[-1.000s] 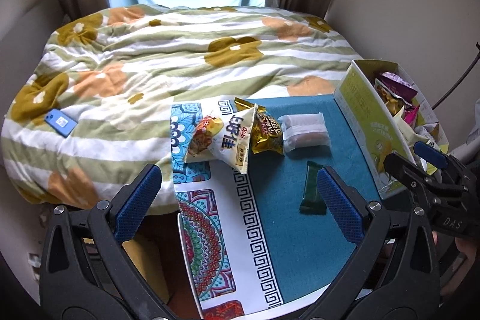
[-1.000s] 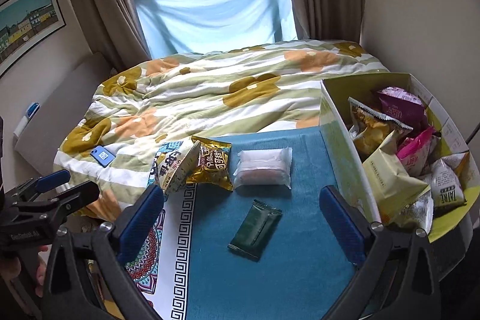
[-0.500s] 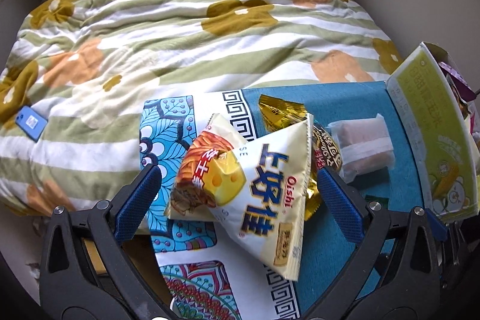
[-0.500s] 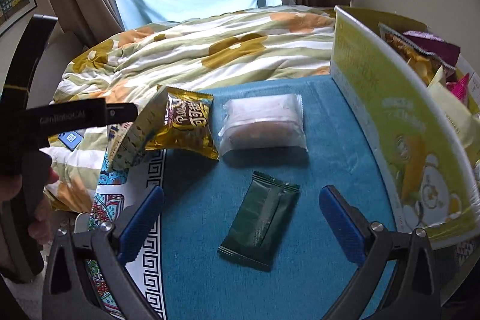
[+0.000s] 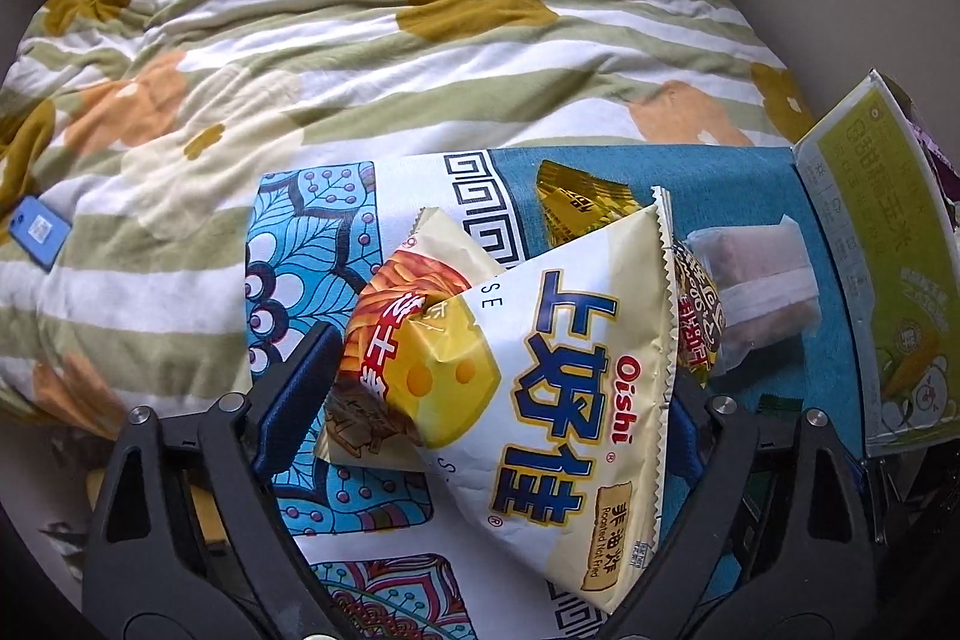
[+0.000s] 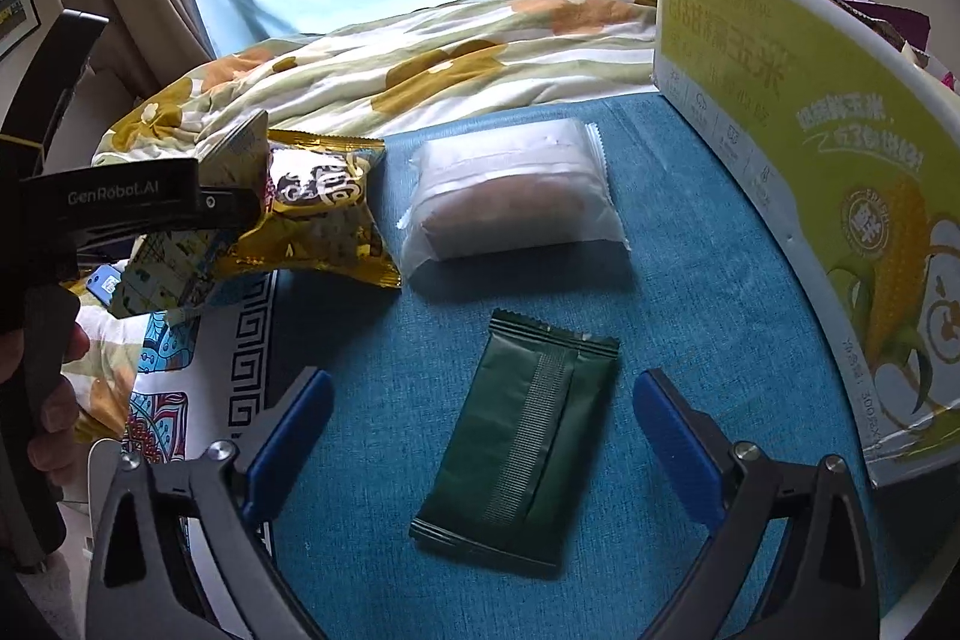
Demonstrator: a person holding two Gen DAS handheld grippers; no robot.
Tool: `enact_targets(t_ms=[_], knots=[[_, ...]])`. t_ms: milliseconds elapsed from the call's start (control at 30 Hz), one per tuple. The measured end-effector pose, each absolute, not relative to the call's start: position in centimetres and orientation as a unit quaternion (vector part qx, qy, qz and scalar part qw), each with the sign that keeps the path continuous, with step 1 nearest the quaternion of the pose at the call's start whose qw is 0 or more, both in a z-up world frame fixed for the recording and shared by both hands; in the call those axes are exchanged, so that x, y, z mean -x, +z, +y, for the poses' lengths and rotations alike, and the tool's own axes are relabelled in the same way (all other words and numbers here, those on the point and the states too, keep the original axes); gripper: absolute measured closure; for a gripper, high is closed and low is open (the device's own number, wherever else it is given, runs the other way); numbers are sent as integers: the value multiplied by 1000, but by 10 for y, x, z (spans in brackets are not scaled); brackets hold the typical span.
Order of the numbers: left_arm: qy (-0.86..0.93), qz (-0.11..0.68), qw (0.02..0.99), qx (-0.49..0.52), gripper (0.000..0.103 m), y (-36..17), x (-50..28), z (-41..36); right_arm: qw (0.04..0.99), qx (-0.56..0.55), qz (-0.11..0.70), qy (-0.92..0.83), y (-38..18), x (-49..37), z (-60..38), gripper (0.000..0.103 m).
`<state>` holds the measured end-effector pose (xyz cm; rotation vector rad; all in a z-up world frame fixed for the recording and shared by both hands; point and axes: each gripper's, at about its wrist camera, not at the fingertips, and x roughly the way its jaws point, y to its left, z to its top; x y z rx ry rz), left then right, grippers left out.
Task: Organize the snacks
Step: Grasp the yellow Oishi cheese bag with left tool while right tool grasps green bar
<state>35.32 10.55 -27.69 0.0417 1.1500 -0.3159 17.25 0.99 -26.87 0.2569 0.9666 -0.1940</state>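
Cream-yellow foil, printed with blue characters and a cheese picture, filled the left wrist view: the Oishi snack bag (image 5: 528, 358) sat between the blue-padded fingers of the left tool (image 5: 486, 388), which were closed in against its sides — the bag was gripped. It was seen tilted above the patterned blue-and-white edge of the cloth-covered surface (image 5: 774, 388). Just behind it lay a gold foil snack packet (image 5: 576, 205), and beside that a translucent white wrapped bun (image 5: 762, 292).

In the right wrist view the right tool (image 6: 480, 436) was held spread wide, grasping nothing, its blue pads (image 6: 291, 430) flanking a dark green flat foil packet (image 6: 528, 448) that lay on the teal cloth. Whether the pads touched the cloth could not be told. Farther off the wrapped bun (image 6: 510, 196) and the gold packet (image 6: 318, 214) were seen side by side — the left tool's black body was visible at the left edge. A yellow-green cardboard box (image 6: 810, 160) printed with corn stood on the right, snack bags showing over its rim. A striped floral quilt (image 5: 372, 40) covered the bed beyond, a blue phone (image 5: 36, 232) resting on it.
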Motion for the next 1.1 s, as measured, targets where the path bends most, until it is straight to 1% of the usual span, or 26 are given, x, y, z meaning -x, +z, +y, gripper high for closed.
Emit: enact_targets(t_ms=[33,100,133,333,400,433,500,633,667,700,800,933,1100], knots=[[-149,539,829,-22,14,-276,-352,106,871,-123,466,-93,-271,-172,11,8],[-150,535,831,-29,16,-276,-351,105,868,-122,473,-94,-275,-172,12,15],[-152,533,832,-33,17,-276,-350,104,866,-122,475,-94,-277,-173,13,16],[-151,532,832,-35,22,-274,-347,105,864,-113,479,-105,-281,-171,17,19],[-151,533,832,-32,23,-274,-346,107,864,-109,478,-111,-280,-169,18,29],[-150,533,832,-31,24,-273,-345,109,863,-109,480,-114,-280,-168,18,30],[-150,535,831,-29,24,-273,-343,111,860,-107,484,-121,-279,-166,17,38],[-145,536,831,-27,24,-272,-338,116,858,-89,489,-127,-280,-167,17,43],[-144,536,831,-25,24,-271,-337,117,858,-83,490,-130,-280,-167,18,47],[-143,536,831,-23,24,-271,-336,118,859,-80,489,-132,-280,-168,17,54],[-142,536,832,-18,25,-271,-334,120,861,-77,486,-130,-280,-169,15,60],[-140,533,834,-19,25,-268,-333,121,861,-80,486,-124,-280,-171,13,61],[-135,525,840,-14,25,-252,-326,125,869,-84,475,-108,-271,-171,14,61]])
